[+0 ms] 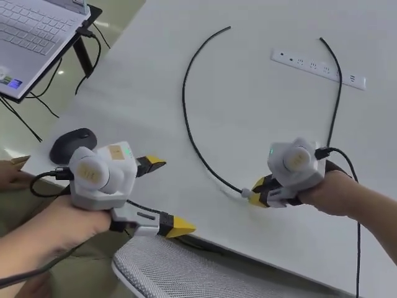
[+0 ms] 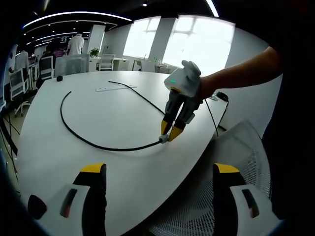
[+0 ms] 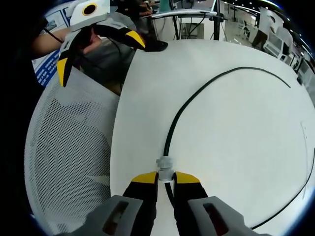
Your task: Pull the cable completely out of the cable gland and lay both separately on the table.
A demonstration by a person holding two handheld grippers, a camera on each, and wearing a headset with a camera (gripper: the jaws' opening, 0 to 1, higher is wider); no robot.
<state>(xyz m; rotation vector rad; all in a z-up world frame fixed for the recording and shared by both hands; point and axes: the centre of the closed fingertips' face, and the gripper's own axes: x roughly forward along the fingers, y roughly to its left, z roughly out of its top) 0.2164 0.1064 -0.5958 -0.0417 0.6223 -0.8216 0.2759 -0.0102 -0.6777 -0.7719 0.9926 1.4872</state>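
While the right gripper (image 3: 167, 176) nips the cable gland (image 3: 165, 166) in narrow jaws at the table (image 3: 236, 147) edge, the cable (image 3: 197, 93) arcs toward 1 o'clock | left gripper (image 3: 101, 55): 10 o'clock, near the mesh chair (image 3: 64, 147), jaws wide, empty

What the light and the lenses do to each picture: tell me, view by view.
Head view: soft even light, white table bright, hardly any shadow by the right claw. Left gripper view: windows blown out, table edge bowed by the fisheye, left claw crisp. Right gripper view: cable sharp, table edge curved, chair stretched toward the side.
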